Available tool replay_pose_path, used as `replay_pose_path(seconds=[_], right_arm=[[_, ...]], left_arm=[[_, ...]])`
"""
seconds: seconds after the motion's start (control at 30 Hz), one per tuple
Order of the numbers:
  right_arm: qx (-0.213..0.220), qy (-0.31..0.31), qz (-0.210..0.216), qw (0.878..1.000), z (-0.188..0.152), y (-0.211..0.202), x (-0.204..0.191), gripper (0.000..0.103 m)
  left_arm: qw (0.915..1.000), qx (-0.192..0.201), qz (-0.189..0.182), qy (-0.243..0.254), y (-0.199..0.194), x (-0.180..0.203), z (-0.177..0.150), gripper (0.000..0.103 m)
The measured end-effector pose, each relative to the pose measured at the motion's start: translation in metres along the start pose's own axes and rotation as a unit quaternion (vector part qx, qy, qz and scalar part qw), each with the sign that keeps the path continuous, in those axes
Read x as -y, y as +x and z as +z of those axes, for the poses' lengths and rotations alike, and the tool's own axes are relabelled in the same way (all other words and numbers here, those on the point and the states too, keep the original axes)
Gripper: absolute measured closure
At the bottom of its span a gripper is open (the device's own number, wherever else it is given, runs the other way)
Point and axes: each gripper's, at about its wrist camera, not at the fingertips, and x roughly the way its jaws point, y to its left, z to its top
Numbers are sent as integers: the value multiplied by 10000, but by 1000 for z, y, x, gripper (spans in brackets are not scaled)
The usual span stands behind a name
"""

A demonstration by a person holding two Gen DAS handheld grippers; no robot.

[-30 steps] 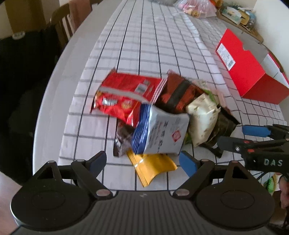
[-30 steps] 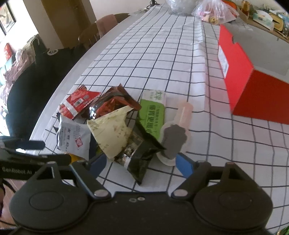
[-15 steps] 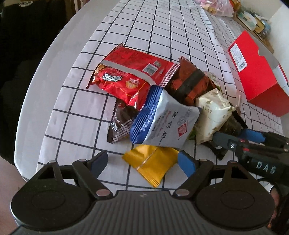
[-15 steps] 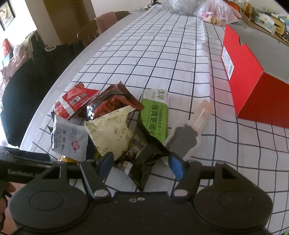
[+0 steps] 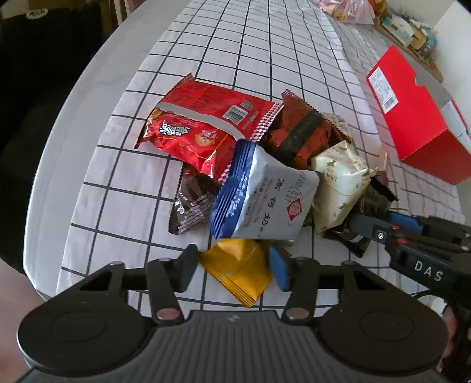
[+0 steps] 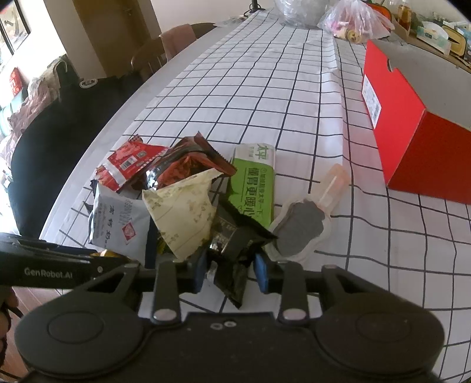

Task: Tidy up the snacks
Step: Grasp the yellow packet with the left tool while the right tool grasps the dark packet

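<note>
Two tools work the near edge of a snack pile on the checked worktop (image 5: 265, 44). The left tool (image 5: 235, 263) has just been closing its jaws, and its fingers now sit against both sides of a yellow packet (image 5: 238, 268) that lies flat at the near end of the pile. The right tool (image 6: 231, 272) has also just been closing; its jaws are nearly together and pinch the near corner of a black packet (image 6: 235, 250), which crumples between the blue pads.

Behind the yellow packet a white bag (image 5: 265, 203) with a blue end leans up on the heap. To its left lie a dark brown packet (image 5: 191, 206) and a red bag (image 5: 188, 141), with a second red pack (image 5: 217, 106) beyond it, back side up. A dark red packet (image 5: 300, 132) lies farther back, and a cream bag (image 5: 338, 182) rests right of the white one, on top of the black packet.

From the right side, a green packet (image 6: 254, 182) lies flat just beyond the black one, and a clear pouch (image 6: 306, 224) with a grey filling and a pinkish spout lies just right of it. A red box (image 6: 406, 123) stands well apart at the far right. A clear bag (image 6: 353, 20) of sweets sits at the far end of the worktop.
</note>
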Motion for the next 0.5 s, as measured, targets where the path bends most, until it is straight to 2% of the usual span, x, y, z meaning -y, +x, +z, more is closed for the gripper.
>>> replay_pose_path(seconds=[0.17,0.5], right_arm=[[98,47,-56,9999,-1,-7,3,78],[297,452,-116,9985,-7,-32,22,78]], left_arm=[[9999,32,-89,-98,-4,-4,-2,62],[9996,35,-169,-226,-12,-10,0,68]])
